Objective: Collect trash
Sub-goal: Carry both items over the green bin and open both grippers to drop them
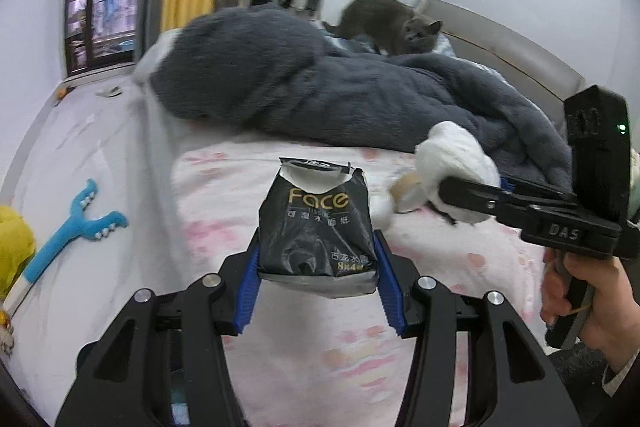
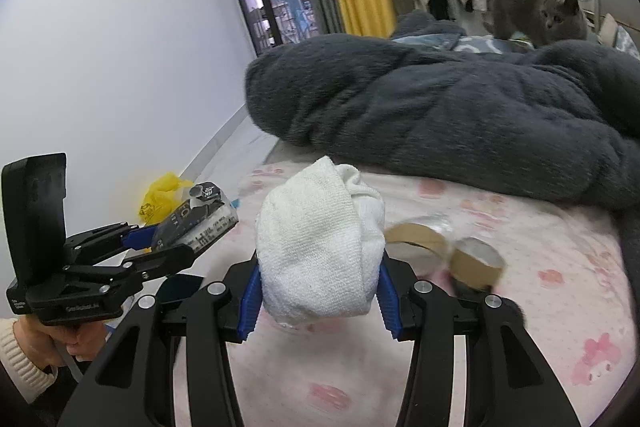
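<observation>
We hold a black tissue pack (image 1: 318,231) in the left gripper (image 1: 318,263), at the centre of the left wrist view, its blue ribbed pads pressed against both lower sides. The pack is thin printed film, torn open along the top and crumpled; we judge it light, soft and a little slippery, so the low grip across its fuller bottom part looks like the sound place to hold, since the ragged top would only fold.

In the right wrist view the right gripper (image 2: 318,291) is clamped on a white cloth wad (image 2: 320,239), centre frame. Its weave is towel-like and nubby, rolled into a plump bundle; it should be light, squashy and grippy, and the pads sink into its lower flanks.

Right of the wad, two cardboard tape cores (image 2: 444,251) lie on the pink-printed bedsheet (image 2: 560,291): stiff brown rings, hollow, likely crushable if squeezed across the middle, so one wall of a ring is the better hold. A yellow plastic bag (image 2: 160,197) shows at left on the floor. A fluffy dark blanket (image 2: 440,95) fills the upper right, with a grey cat (image 2: 540,13) behind it.
</observation>
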Demonstrator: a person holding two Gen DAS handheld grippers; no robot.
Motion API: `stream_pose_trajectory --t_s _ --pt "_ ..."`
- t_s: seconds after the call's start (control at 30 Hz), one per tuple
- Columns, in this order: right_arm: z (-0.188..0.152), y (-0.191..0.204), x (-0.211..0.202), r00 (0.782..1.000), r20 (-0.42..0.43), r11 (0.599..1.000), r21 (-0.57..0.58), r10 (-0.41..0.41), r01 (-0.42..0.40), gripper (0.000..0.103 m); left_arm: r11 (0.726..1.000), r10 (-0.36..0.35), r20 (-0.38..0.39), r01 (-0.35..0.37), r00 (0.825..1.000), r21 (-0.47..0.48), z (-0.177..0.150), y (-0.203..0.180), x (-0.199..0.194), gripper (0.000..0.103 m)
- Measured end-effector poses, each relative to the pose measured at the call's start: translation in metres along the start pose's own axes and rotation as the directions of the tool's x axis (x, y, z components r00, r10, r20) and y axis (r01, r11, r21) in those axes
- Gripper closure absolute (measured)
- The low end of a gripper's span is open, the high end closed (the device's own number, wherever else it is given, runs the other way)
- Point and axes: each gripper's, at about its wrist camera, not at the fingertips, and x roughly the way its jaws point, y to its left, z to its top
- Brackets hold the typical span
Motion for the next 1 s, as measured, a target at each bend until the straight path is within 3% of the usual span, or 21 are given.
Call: stream_pose_trajectory --t_s 0.3,0.57,1.0 --pt "0.009 0.043 0.024 0.999 -0.015 0.998 -0.037 0.047 -0.047 0.054 0.993 0.103 -0.038 -0.105 0.994 -0.06 -0.014 0.048 -0.01 0.049" --pt "0.01 0.083 0.043 0.995 -0.041 0.992 -0.074 0.096 -0.099 0.054 0.978 0.188 -0.118 -0.197 0.975 -0.065 -0.043 0.09 -0.009 0.049" --pt "0.002 0.144 0.077 0.982 -0.098 0.977 -0.122 0.162 -0.173 0.054 0.954 0.224 -0.274 -0.268 0.935 -0.134 -0.087 0.152 -0.006 0.049"
